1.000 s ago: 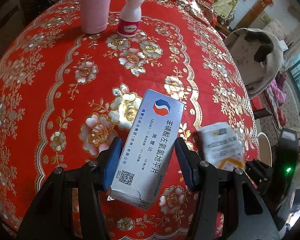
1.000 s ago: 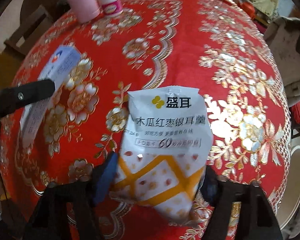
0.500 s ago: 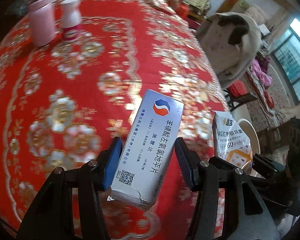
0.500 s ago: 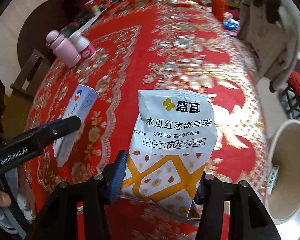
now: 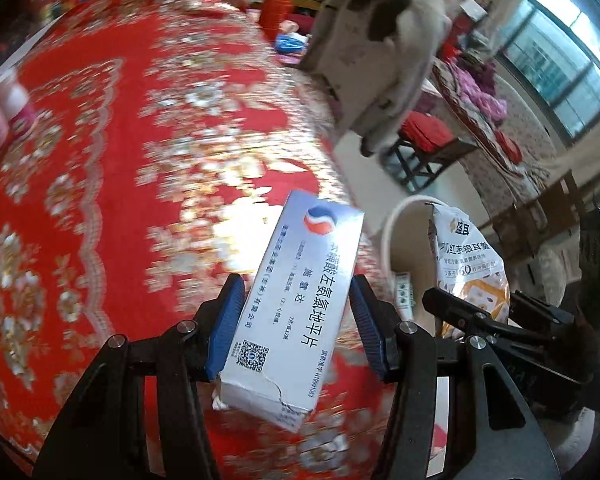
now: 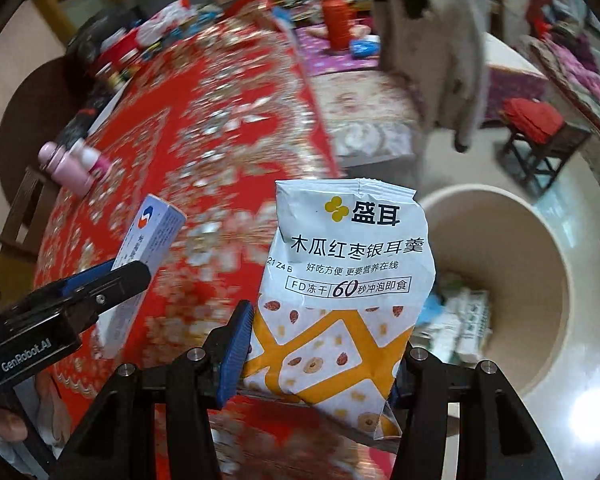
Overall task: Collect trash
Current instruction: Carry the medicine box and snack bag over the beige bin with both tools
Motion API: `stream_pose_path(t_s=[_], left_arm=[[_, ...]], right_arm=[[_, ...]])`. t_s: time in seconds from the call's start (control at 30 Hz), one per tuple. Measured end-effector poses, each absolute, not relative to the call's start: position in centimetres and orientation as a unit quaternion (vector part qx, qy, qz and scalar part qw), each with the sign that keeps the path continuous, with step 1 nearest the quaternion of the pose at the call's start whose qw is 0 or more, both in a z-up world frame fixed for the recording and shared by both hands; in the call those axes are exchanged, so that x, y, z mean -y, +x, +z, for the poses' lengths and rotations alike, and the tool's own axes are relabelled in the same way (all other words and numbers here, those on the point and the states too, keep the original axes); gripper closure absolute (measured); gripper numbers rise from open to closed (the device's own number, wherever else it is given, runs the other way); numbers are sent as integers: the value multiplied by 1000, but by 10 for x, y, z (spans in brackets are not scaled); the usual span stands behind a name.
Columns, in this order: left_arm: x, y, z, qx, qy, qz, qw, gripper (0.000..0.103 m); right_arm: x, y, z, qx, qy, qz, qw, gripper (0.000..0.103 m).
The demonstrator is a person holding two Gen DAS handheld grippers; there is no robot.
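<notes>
My left gripper [image 5: 296,324] is shut on a white medicine box [image 5: 296,304] with a red and blue logo, held above the edge of the red flowered tablecloth [image 5: 120,160]. My right gripper [image 6: 320,344] is shut on a white and orange snack packet [image 6: 340,280], which hangs beside the table's edge, just left of a cream round bin [image 6: 540,260] on the floor. The bin holds several pieces of trash. The left wrist view shows the packet [image 5: 468,264] and the bin's rim [image 5: 392,224] to the right. The right wrist view shows the box [image 6: 148,240] and the left gripper [image 6: 112,284] at the left.
A pink bottle [image 6: 60,164] and a small white bottle [image 6: 94,160] stand far back on the table. Clutter lies along the far edge [image 6: 140,40]. A chair draped with a pale coat [image 5: 384,60] and a dark stool with a red cushion [image 6: 540,128] stand beyond the bin.
Both grippers have swept to the right across the table with their loads. The bottles have slid to the far left, and the bin has come into full view beneath the packet.
</notes>
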State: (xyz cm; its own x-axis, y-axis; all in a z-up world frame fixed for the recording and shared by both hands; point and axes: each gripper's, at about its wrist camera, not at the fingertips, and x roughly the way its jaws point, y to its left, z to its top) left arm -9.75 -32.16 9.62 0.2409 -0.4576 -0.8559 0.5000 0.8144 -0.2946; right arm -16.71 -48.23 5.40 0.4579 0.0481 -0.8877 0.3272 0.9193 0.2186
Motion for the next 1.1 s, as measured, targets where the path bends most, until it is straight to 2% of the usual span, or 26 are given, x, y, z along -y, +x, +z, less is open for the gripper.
stream_pose_path(t_s=[0.17, 0.27, 0.67, 0.73, 0.77, 0.8, 0.83, 1.1], left_arm=[[365, -112, 95, -536, 36, -326, 778, 53], [390, -120, 93, -536, 45, -339, 772, 65], [413, -128, 71, -566, 47, -338, 750, 66], [405, -132, 73, -568, 45, -340, 748, 64], [403, -134, 73, -570, 49, -338, 748, 58], [400, -137, 70, -572, 58, -334, 747, 45], [399, -141, 66, -574, 65, -331, 746, 40], [396, -161, 29, -597, 110, -309, 732, 38]], right_arm=[[525, -194, 53, -512, 199, -116, 828, 50], [546, -207, 50, -508, 205, -131, 826, 50], [585, -236, 33, -515, 232, -146, 812, 50], [587, -238, 32, -515, 235, -143, 812, 50], [587, -238, 31, -514, 238, -141, 812, 50], [587, -237, 30, -515, 239, -139, 812, 50], [586, -236, 29, -516, 239, -137, 811, 50], [579, -228, 23, -525, 234, -119, 809, 50]])
